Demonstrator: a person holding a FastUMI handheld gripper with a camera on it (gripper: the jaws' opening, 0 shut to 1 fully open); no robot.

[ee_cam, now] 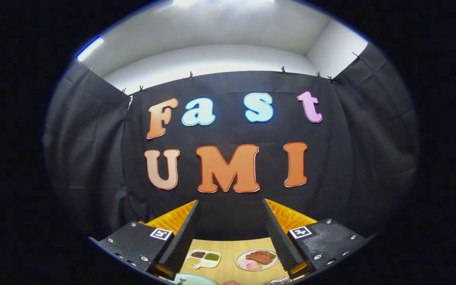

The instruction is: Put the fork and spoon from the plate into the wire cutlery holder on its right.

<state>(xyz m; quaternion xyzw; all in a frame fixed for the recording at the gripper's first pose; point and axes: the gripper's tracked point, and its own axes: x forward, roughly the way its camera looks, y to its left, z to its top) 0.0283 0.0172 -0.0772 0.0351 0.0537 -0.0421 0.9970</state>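
- We're at the very start: the gripper (231, 233) rides high and level, aimed at the booth wall, fingers spread wide with nothing between them.
- Below them, the pale green plate (196, 279) peeks in with the fork (181, 279) on it; spoon hidden.
- Next, we judge: tip down toward the fork.

Looks like a staged recording booth, not a real kitchen.
Black cloth (228, 134) clipped up as walls, white ceiling above, wooden table (228, 261) with fake food plates (256, 259) lower middle.
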